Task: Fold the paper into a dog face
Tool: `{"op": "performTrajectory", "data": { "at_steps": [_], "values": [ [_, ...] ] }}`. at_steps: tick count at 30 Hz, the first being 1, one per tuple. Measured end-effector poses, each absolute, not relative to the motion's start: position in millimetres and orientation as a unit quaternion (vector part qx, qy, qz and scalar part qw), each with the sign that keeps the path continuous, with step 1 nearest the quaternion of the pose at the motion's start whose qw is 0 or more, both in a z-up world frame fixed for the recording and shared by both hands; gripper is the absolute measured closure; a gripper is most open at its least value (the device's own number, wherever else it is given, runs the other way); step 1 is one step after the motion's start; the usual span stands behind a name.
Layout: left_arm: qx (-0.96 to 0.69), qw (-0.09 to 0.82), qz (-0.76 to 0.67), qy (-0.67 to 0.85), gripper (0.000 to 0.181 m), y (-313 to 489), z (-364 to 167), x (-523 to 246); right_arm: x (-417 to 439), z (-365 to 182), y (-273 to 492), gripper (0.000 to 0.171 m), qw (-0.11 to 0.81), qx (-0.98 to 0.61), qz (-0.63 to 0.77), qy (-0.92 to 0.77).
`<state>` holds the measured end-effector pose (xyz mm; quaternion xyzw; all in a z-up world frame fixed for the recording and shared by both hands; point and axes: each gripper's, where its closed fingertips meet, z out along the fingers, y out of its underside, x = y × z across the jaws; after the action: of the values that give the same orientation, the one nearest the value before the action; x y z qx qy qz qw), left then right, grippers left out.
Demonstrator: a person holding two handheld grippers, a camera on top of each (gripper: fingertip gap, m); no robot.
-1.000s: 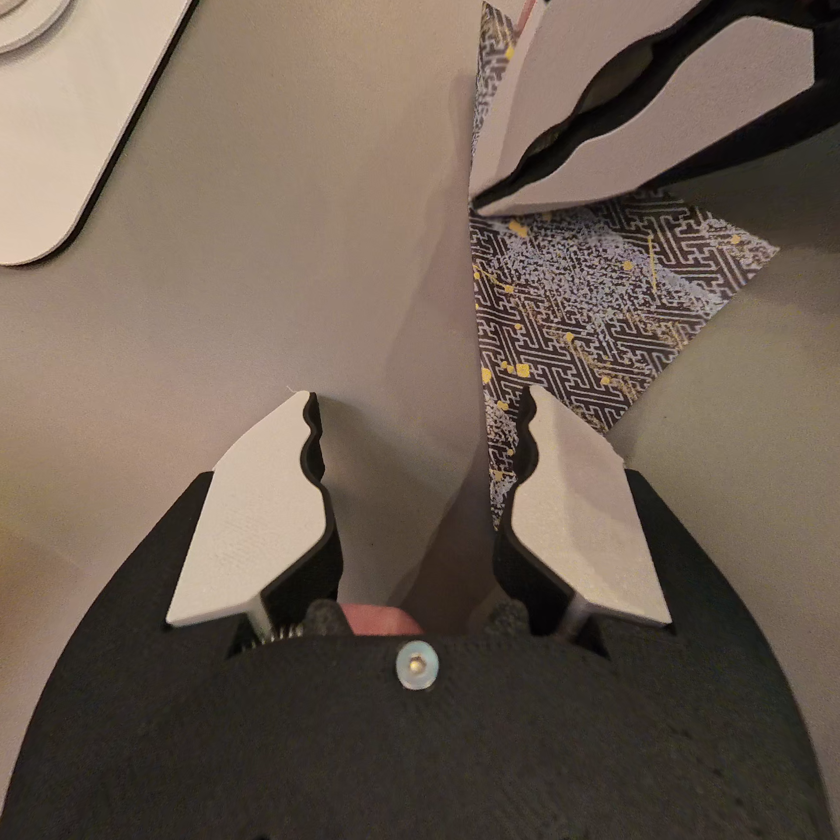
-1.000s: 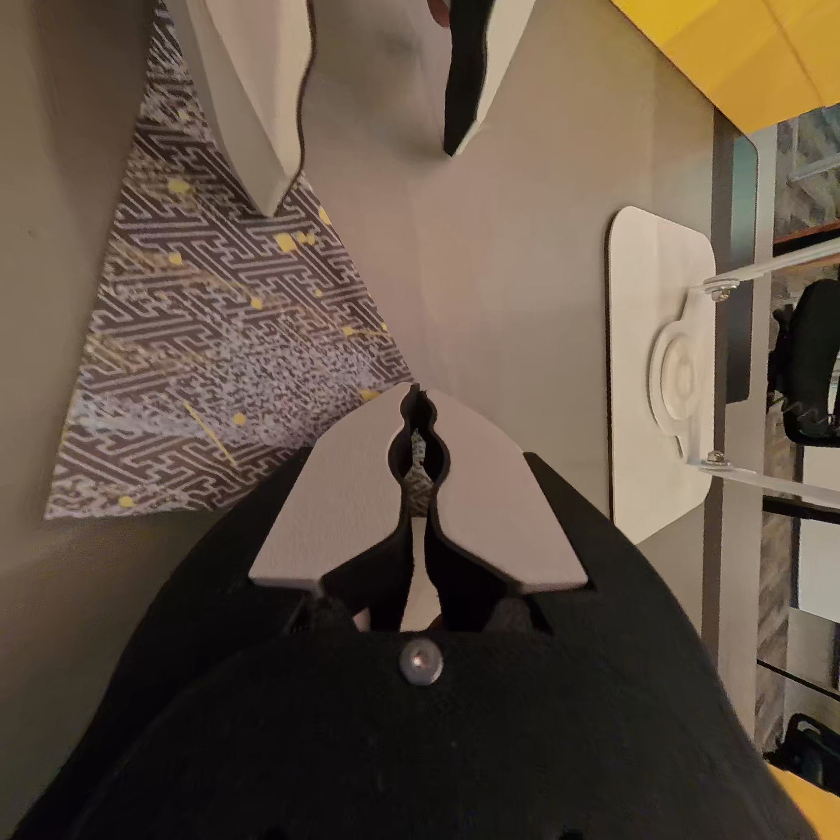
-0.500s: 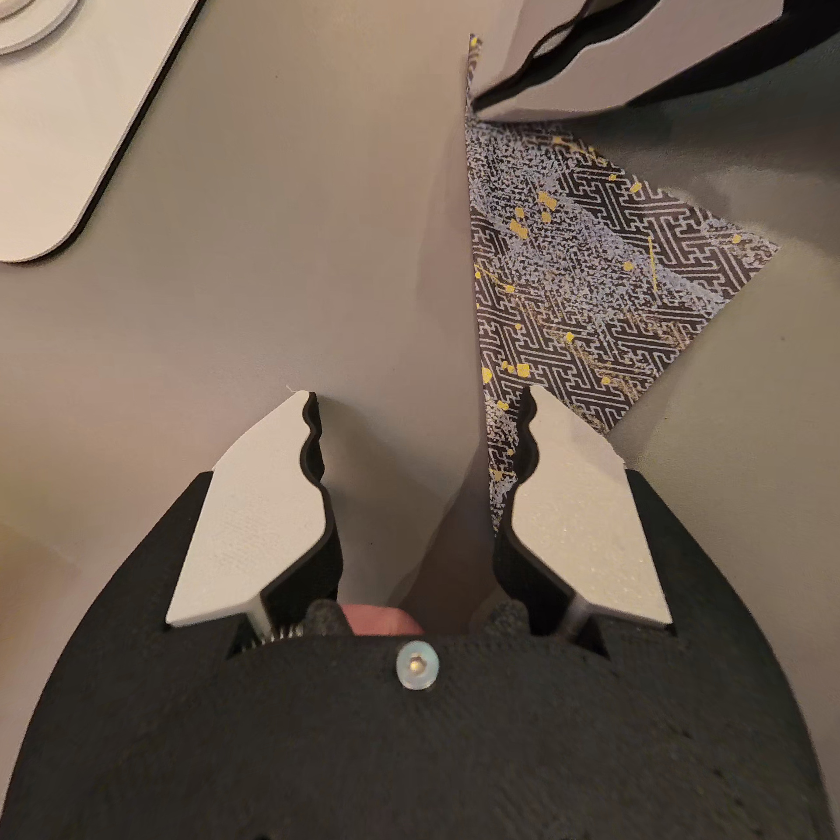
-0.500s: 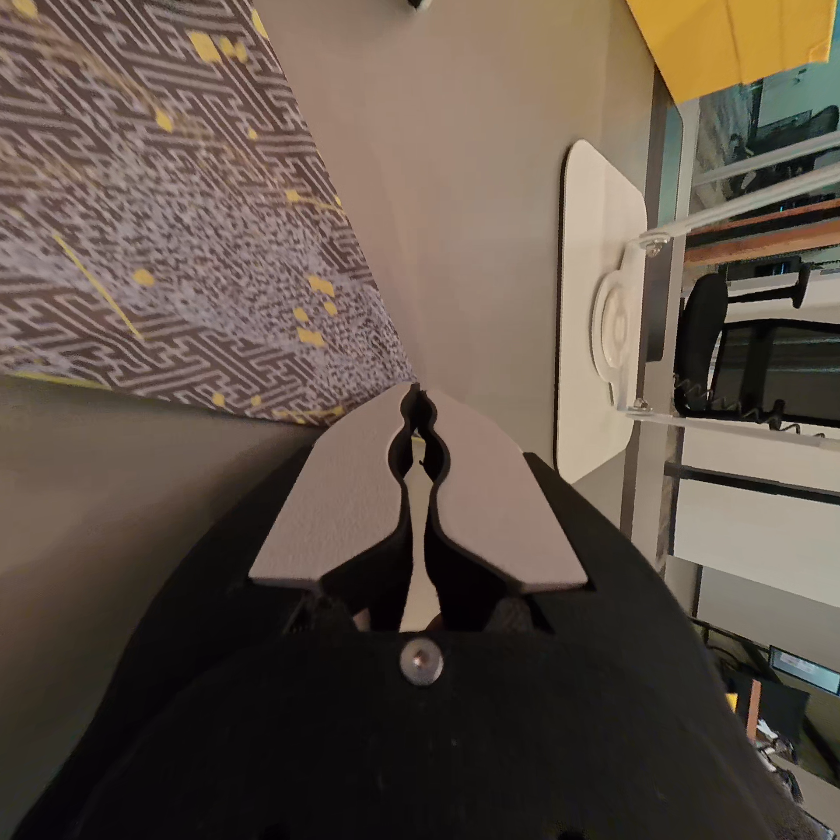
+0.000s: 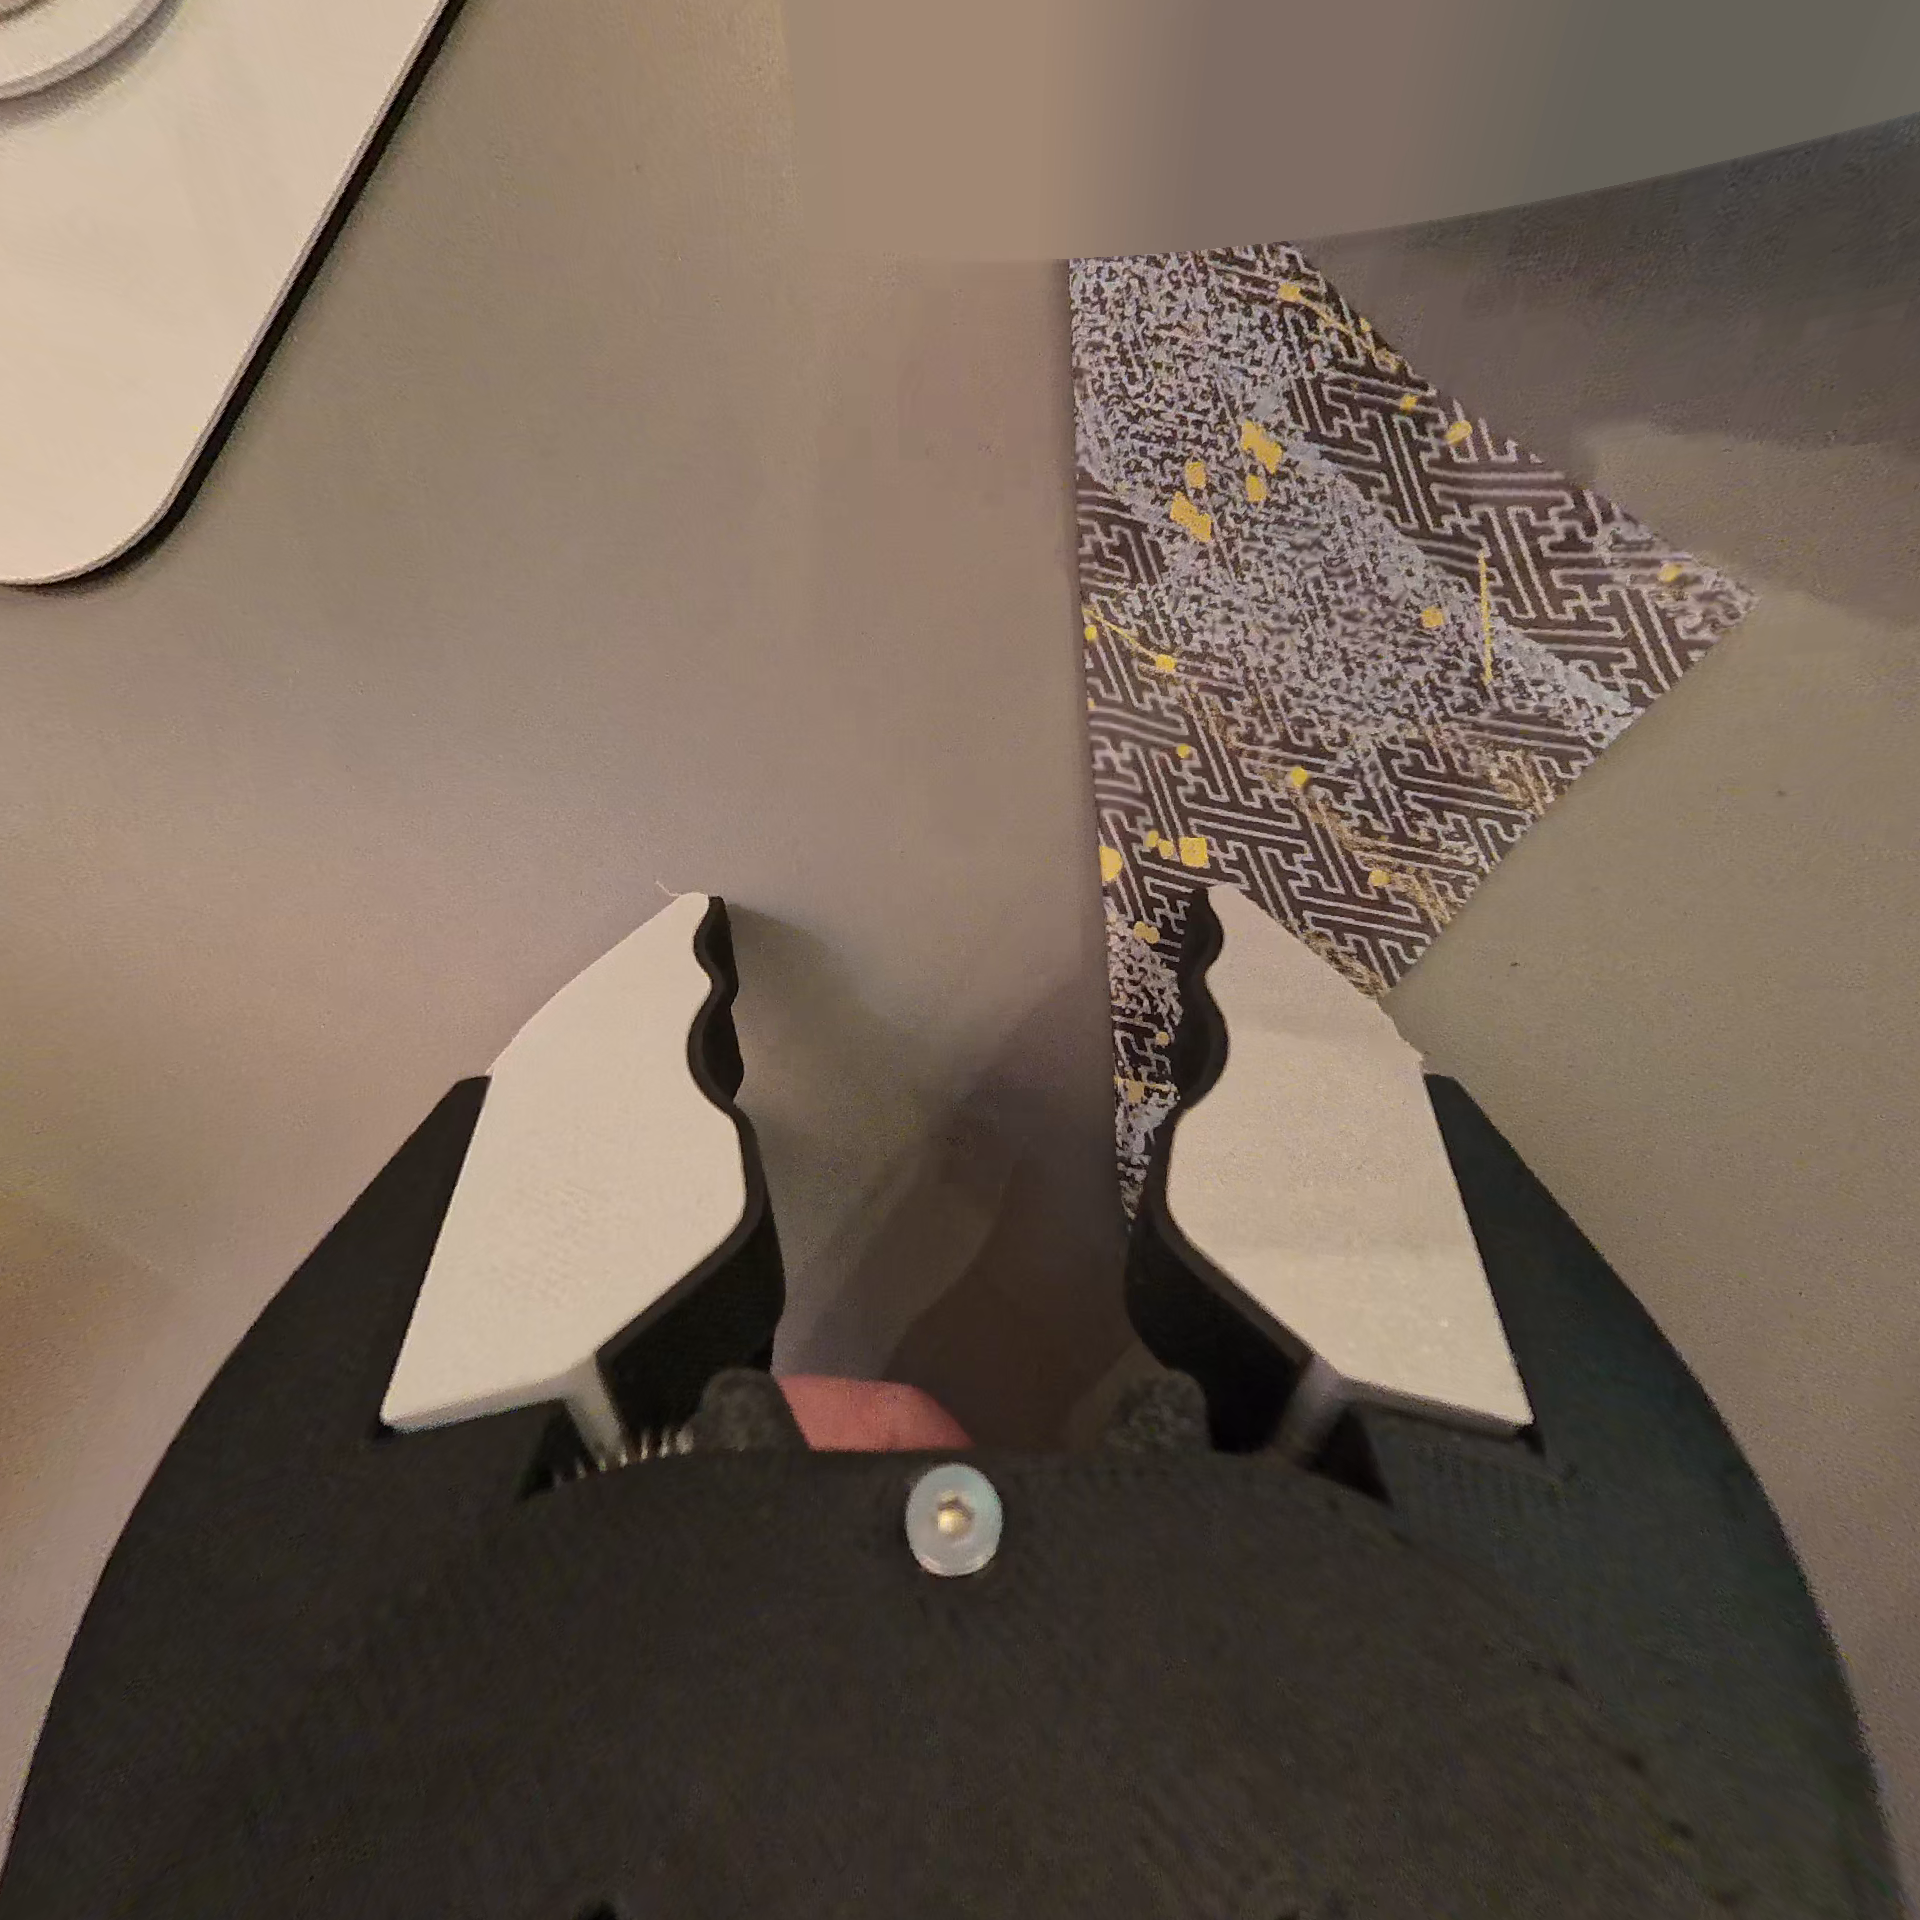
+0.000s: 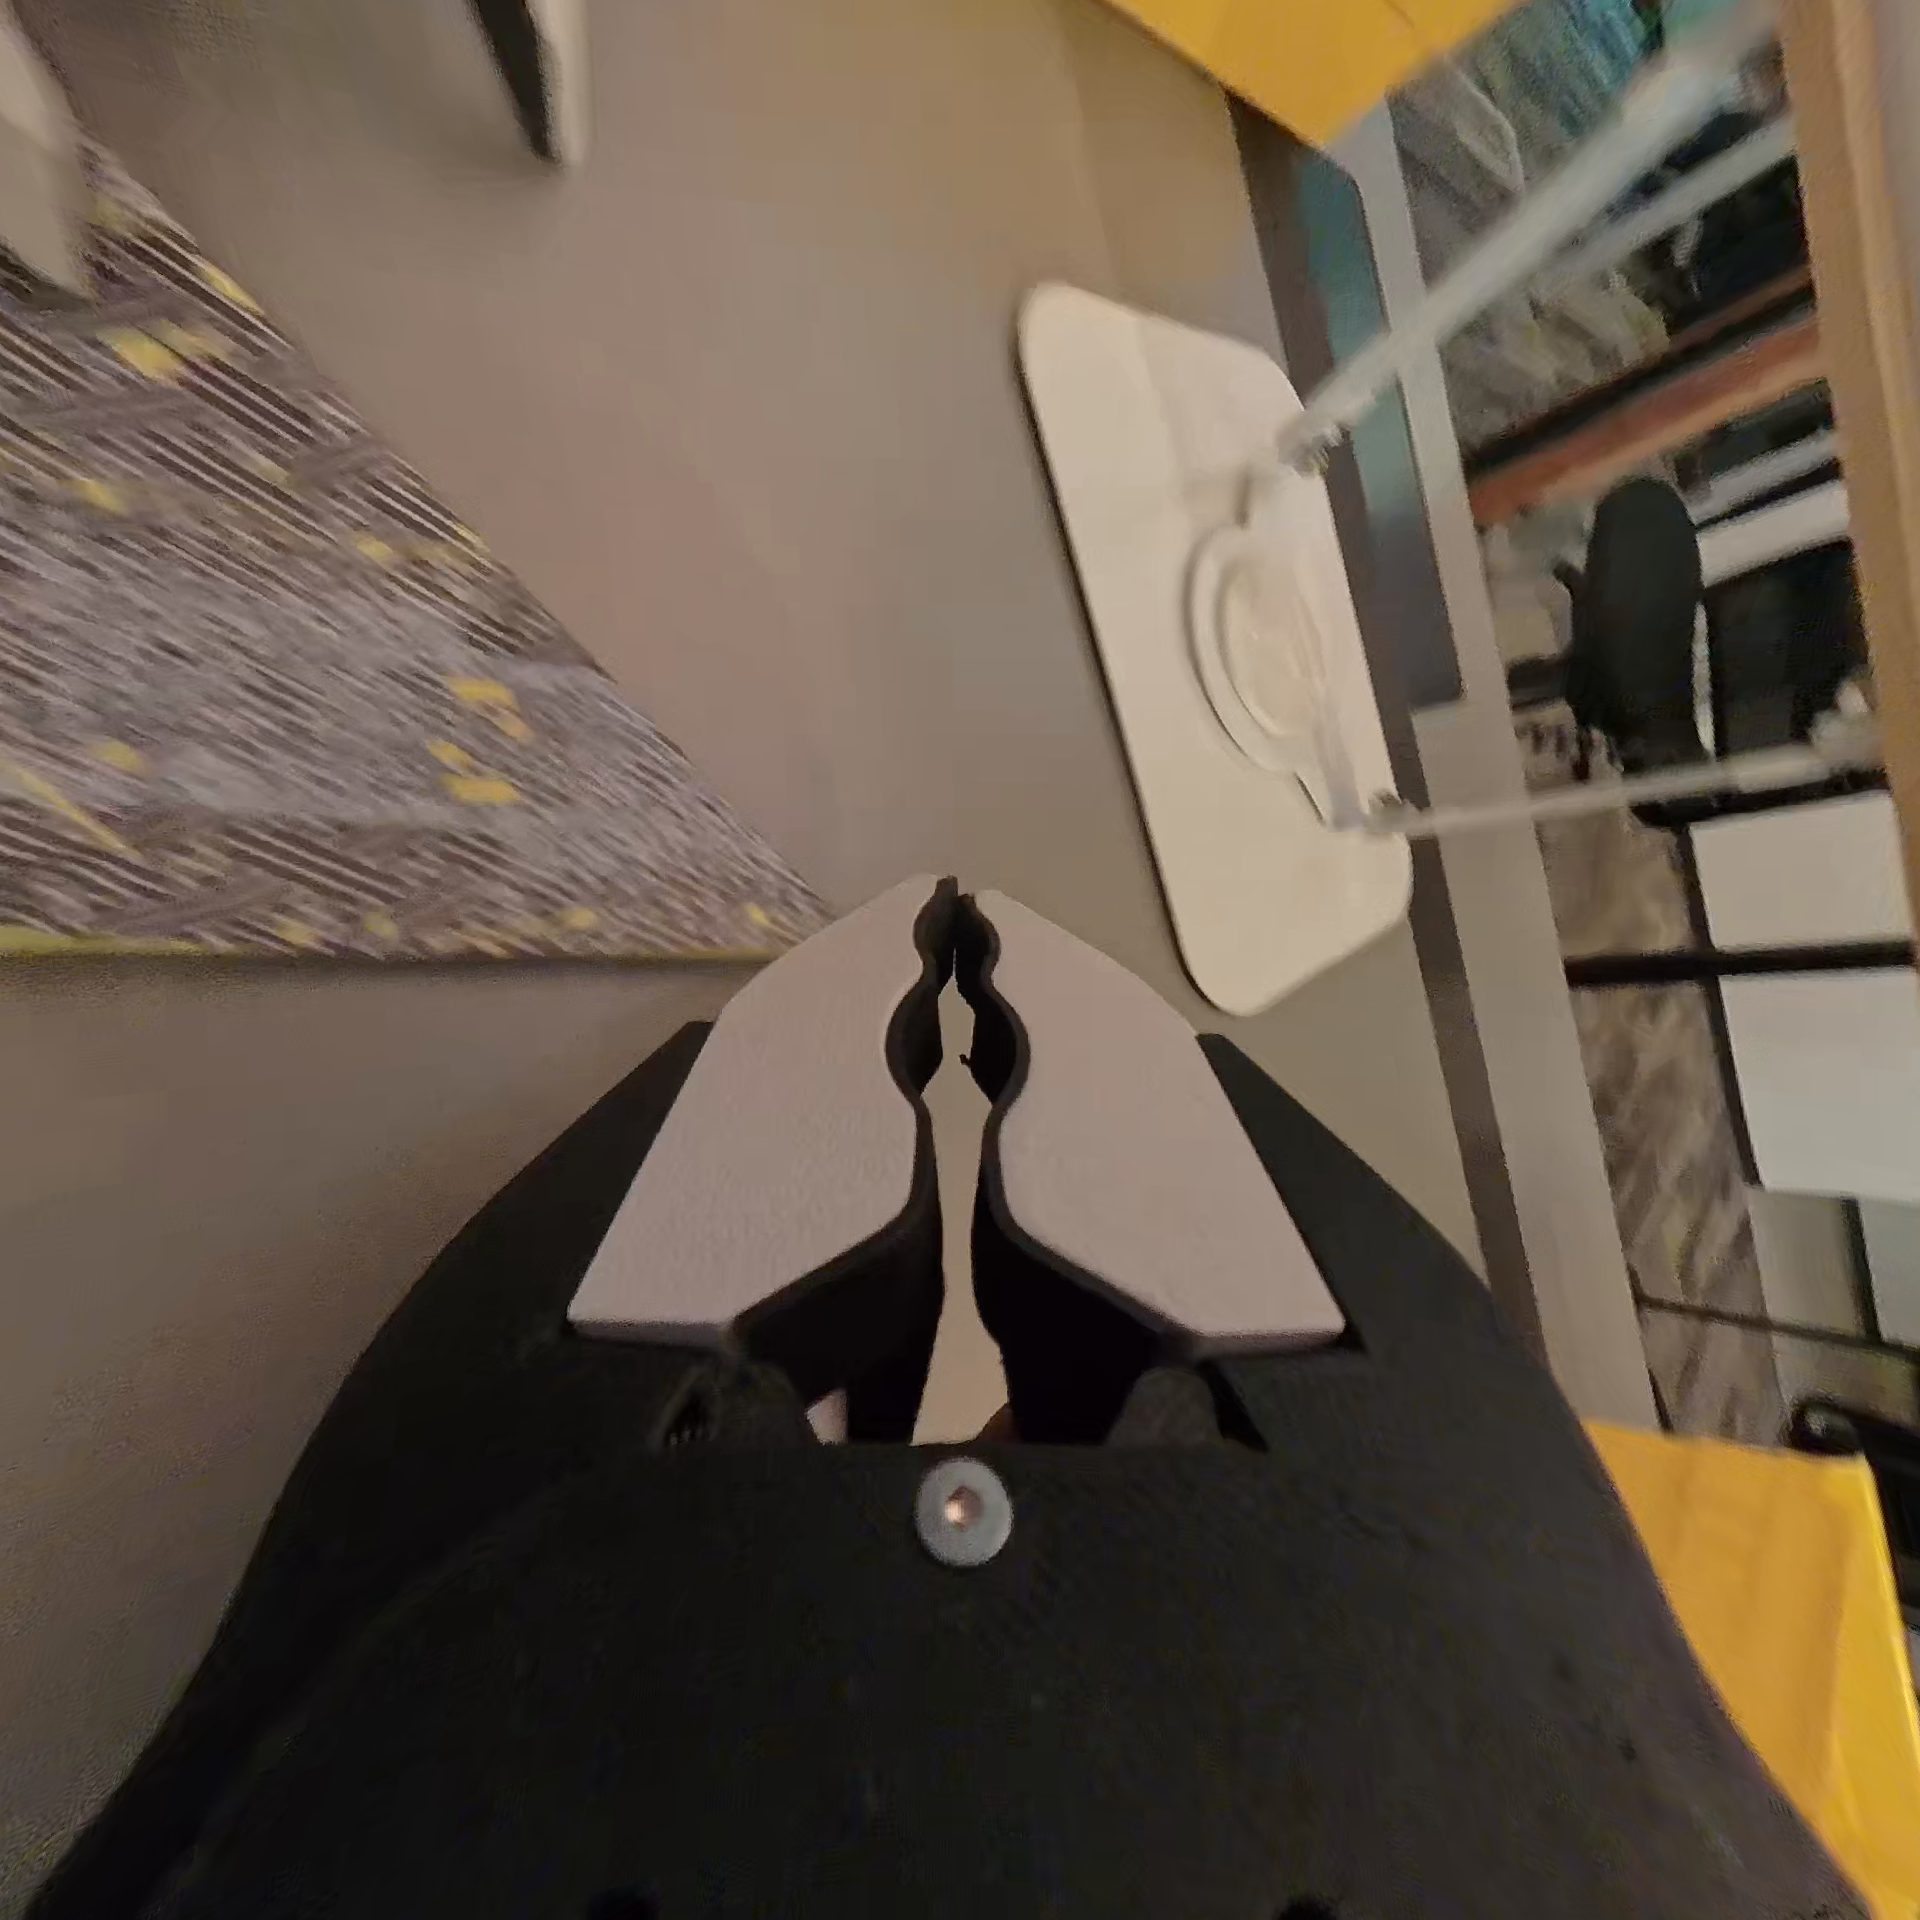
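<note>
The paper [image 5: 1299, 644] is folded into a triangle with a black-and-white maze pattern and yellow flecks, and lies flat on the grey table. Its far corner is hidden by a blurred patch. My left gripper [image 5: 961, 914] is open, and its right finger [image 5: 1320, 1122] rests on the paper's near corner. In the right wrist view the paper [image 6: 260, 707] lies to the left, blurred by motion. My right gripper [image 6: 951, 896] is shut, with its tips just right of the paper's pointed corner. I see no paper between its fingers. A finger [image 6: 540, 94] of the left gripper shows at the top of that view.
A white board with a round disc [image 5: 156, 260] lies on the table at the far left; it also shows in the right wrist view [image 6: 1164, 623], near the table edge. Yellow surfaces [image 6: 1766, 1662] and a dark chair [image 6: 1631, 613] are beyond the edge. The left gripper's tips are roughly 15 centimetres from the right gripper's.
My right gripper has pulled back along the paper toward its far corner and no longer shows in the left wrist view. The left gripper has stayed in place, open.
</note>
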<state>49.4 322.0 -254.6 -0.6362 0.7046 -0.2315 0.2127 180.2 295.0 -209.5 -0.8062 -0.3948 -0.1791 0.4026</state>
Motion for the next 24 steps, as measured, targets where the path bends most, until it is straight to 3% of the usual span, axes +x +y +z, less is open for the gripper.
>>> {"op": "performTrajectory", "data": {
  "at_steps": [8, 24],
  "values": [
    [-0.659, 0.204, -0.205, 0.695, 0.101, 316, -254, 50, 106, -248, 296, 0.171, 0.366, -0.759, -0.180, -0.507],
    [-0.658, 0.212, -0.215, 0.690, 0.100, 316, -255, 50, 150, -247, 296, 0.171, 0.375, -0.731, -0.254, -0.511]
  ]
}}
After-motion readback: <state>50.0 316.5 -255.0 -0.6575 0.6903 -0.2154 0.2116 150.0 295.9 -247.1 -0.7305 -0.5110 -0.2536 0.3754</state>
